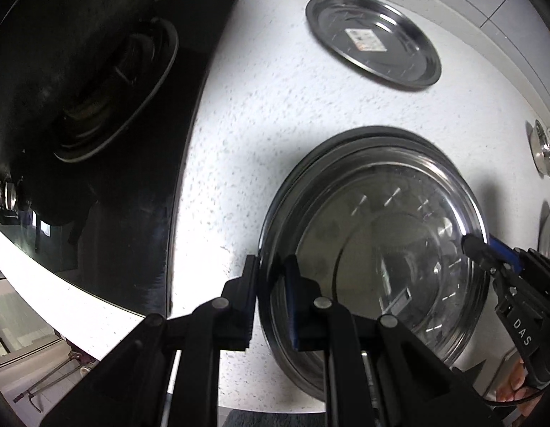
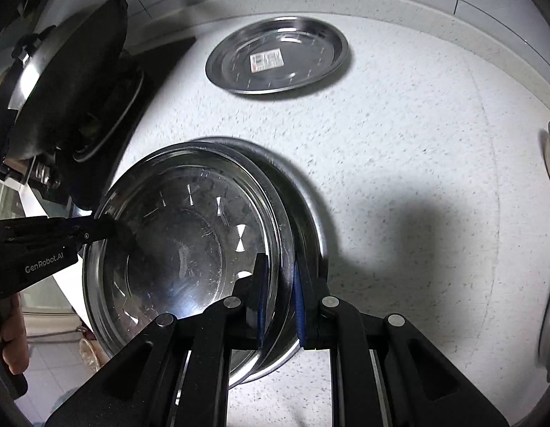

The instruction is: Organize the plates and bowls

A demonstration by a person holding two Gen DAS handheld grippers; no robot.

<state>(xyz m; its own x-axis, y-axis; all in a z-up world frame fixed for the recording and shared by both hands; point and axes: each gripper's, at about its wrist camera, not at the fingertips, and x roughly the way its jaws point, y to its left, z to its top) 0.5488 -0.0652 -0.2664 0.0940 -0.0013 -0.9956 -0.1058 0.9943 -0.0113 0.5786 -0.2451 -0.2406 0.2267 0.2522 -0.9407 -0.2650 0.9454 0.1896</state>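
Seen from the left wrist, the left gripper point(image 1: 271, 284) has its jaws clamped on the near-left rim of the upper steel plate point(image 1: 374, 249), which sits over a lower plate point(image 1: 296, 163) on the speckled counter point(image 1: 260, 106); a labelled plate point(image 1: 373, 41) lies farther back.

From the right wrist, the right gripper point(image 2: 280, 295) pinches the opposite rim, beside the black wok point(image 2: 72, 82).
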